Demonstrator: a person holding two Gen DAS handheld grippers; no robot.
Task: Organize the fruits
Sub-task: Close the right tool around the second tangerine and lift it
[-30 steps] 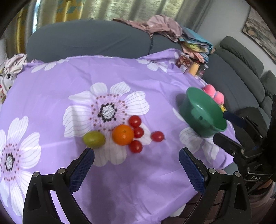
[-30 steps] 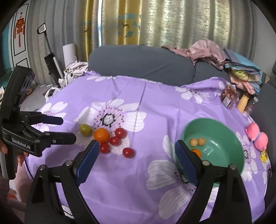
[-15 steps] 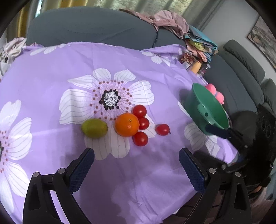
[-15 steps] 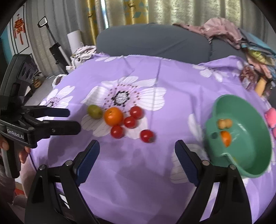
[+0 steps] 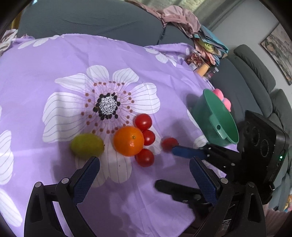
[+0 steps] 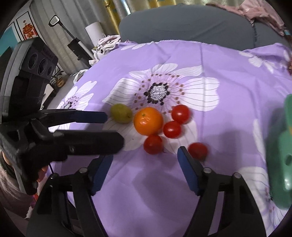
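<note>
An orange (image 5: pixel 128 141) lies on the purple flowered cloth with a green fruit (image 5: pixel 87 145) to its left and several red tomatoes, the nearest tomato (image 5: pixel 144 157) just below it. One tomato (image 5: pixel 168 143) lies apart to the right. The green bowl (image 5: pixel 215 120) stands at the right. My left gripper (image 5: pixel 144 179) is open, just short of the fruit. My right gripper (image 6: pixel 145 171) is open, close below the tomatoes (image 6: pixel 153 145), with the lone tomato (image 6: pixel 197 151) by its right finger. The orange (image 6: pixel 147 123) and green fruit (image 6: pixel 121 113) lie beyond.
A grey sofa (image 5: pixel 91 20) with piled clothes (image 5: pixel 182 16) stands behind the table. A pink toy (image 5: pixel 223 99) and small jars (image 5: pixel 202 70) sit past the bowl. The bowl edge (image 6: pixel 282 155) shows at the right of the right wrist view.
Both grippers have moved forward and down toward the fruit cluster. The right gripper swung left, away from the bowl. Both stay open.
</note>
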